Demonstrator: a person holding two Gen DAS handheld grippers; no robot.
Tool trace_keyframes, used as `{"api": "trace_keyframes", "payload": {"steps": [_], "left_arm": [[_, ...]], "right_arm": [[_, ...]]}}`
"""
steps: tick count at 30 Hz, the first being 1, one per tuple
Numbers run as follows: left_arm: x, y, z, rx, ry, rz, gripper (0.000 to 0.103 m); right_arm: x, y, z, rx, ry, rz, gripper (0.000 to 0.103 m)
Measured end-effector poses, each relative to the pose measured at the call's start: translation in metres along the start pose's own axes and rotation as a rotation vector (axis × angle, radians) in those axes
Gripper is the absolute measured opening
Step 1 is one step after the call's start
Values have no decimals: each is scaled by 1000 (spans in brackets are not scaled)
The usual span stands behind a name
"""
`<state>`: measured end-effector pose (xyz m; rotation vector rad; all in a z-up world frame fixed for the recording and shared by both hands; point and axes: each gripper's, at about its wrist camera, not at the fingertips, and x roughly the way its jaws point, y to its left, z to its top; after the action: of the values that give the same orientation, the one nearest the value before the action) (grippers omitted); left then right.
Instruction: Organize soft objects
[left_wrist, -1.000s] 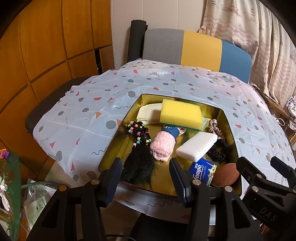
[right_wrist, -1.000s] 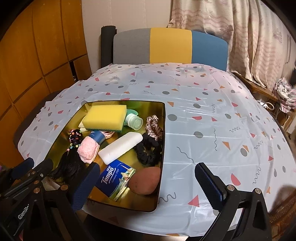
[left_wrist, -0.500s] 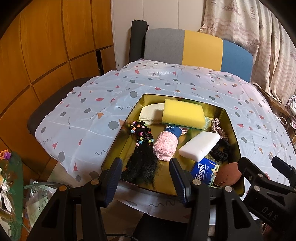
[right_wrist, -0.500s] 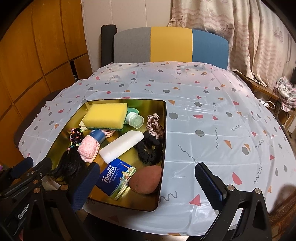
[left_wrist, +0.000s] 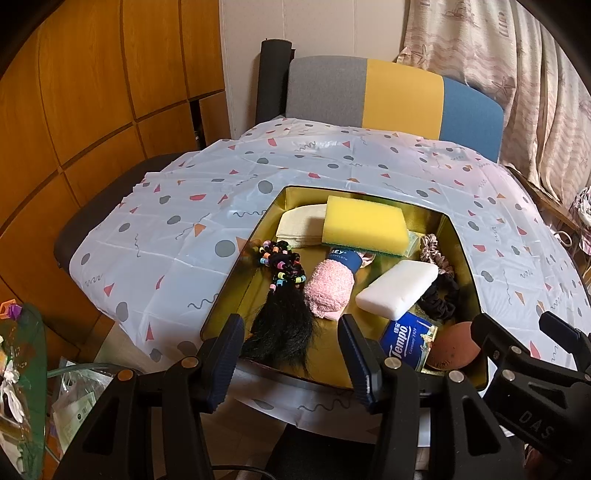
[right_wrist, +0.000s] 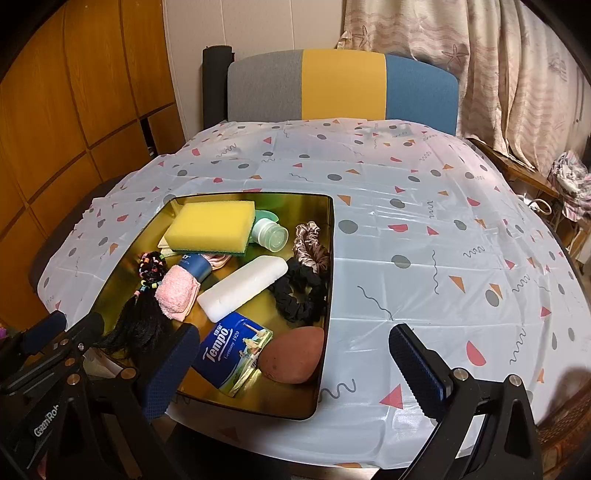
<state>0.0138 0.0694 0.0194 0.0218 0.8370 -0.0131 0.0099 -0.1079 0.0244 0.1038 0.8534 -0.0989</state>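
1. I see a shiny gold rectangular metal tray (right_wrist: 328, 236) on a bench under a white plastic cloth printed with grey dots and coral triangles (right_wrist: 443, 221). All the soft objects lie inside the tray, gathered rather than spread on the cloth.
2. My left claw (left_wrist: 291, 354) hovers at the tray's near edge, its blades apart and gripping nothing. Just ahead of it lies a black hairpiece with coloured beads (left_wrist: 284, 314), and touching that, a rolled pink fluffy sock with a blue band (left_wrist: 330, 288).
3. My right claw (right_wrist: 291, 365) has its blades wide apart, empty. Its left blade is over the tray's near corner; its right is over bare cloth.
4. Just ahead of its left blade sit a blue Tempo tissue packet (right_wrist: 232, 350) and a brown egg-shaped makeup sponge (right_wrist: 291, 360), touching.
5. Further ahead: a white oblong foam block (right_wrist: 242, 286), a black scrunchie (right_wrist: 301, 295), a pink satin scrunchie (right_wrist: 310, 243), a pale green squeeze bottle (right_wrist: 269, 234).
6. Farthest, a yellow sponge with green backing (right_wrist: 212, 227) rests atop a cream folded cloth (left_wrist: 299, 225).
7. This arrangement would fit items awaiting sorting out, or already collected.
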Motion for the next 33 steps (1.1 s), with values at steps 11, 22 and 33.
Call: {"api": "trace_keyframes", "payload": {"steps": [11,22,33], "left_arm": [[-1,-3,0,10,-5,-5,53],[-1,-3,0,12,-7,-5,53],[-1,-2,-1,15,-9,-1,53]], "right_arm": [[3,0,-1,0,11,2,103],[5,-1,-2,9,22,4,103],[6,-1,-3,9,27,7,103]]}}
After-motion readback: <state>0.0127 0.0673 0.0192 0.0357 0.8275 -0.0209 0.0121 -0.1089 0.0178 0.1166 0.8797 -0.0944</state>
